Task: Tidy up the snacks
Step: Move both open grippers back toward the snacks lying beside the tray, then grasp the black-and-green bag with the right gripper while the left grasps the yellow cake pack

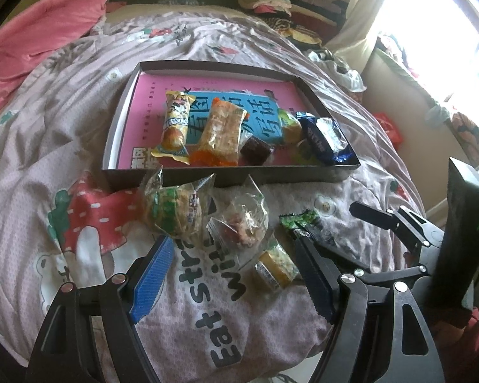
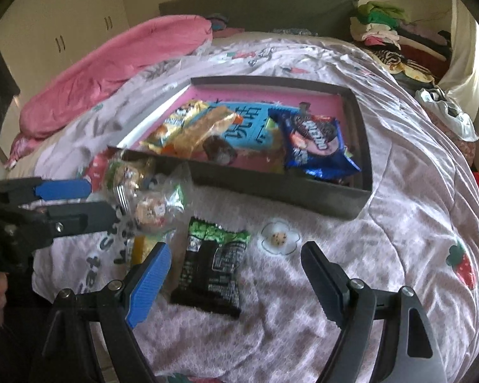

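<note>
Mid-sort: several snacks in box [image 1: 341, 177], four loose on quilt [image 2: 399, 223] before it. Right gripper [image 2: 236, 265] wide open, empty, above green-black packet [image 2: 212, 271]; left gripper [image 1: 236, 265] likewise open, empty, near yellow snack [image 1: 276, 266]. Next, probably: lower, straddle packet, close, carry to box.

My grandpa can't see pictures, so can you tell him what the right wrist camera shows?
Open tongs hover over a black-and-green snack packet lying on a pink patterned bedspread. Behind it, a shallow dark box holds a blue cookie pack and other snacks, and the other hand's tongs sit at the left near more wrapped snacks.
</note>
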`<state>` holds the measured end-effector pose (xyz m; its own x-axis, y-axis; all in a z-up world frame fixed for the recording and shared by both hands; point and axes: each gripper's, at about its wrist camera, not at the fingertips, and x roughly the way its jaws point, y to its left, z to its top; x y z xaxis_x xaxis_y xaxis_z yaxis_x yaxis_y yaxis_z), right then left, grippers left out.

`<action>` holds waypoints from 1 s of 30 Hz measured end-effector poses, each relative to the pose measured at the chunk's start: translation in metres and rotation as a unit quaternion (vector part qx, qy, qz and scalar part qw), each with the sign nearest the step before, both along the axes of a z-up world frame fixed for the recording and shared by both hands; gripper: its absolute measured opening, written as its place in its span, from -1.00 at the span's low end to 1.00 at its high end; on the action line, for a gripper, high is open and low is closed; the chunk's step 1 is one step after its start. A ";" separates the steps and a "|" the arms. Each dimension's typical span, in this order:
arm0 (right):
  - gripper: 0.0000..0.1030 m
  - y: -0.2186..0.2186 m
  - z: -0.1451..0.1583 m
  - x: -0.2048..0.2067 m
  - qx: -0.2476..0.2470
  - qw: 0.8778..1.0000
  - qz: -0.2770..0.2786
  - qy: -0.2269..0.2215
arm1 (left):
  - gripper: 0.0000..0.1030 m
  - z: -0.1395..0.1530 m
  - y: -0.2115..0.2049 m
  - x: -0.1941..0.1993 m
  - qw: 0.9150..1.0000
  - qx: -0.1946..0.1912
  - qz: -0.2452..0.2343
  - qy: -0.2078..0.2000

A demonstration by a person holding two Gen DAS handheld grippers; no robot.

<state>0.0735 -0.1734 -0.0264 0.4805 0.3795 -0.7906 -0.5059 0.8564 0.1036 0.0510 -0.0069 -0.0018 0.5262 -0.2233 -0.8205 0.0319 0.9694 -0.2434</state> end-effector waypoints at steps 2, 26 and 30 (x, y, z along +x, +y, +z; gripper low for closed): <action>0.61 0.002 -0.002 -0.001 -0.007 1.000 0.003 -0.002 | 0.53 -0.002 -0.002 0.000 1.000 0.002 -0.003 0.005; -0.09 0.001 -0.024 0.008 -0.043 0.999 0.004 -0.016 | 0.53 -0.035 -0.038 0.006 0.998 -0.011 0.002 0.069; -0.11 -0.003 -0.023 0.012 -0.038 0.999 0.003 -0.016 | 0.52 -0.038 -0.041 0.010 0.997 -0.018 0.007 0.071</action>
<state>0.0857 -0.1767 -0.0498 0.5046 0.3220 -0.8011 -0.5130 0.8581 0.0218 0.0615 -0.0479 -0.0399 0.4080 -0.2466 -0.8791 -0.0198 0.9602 -0.2786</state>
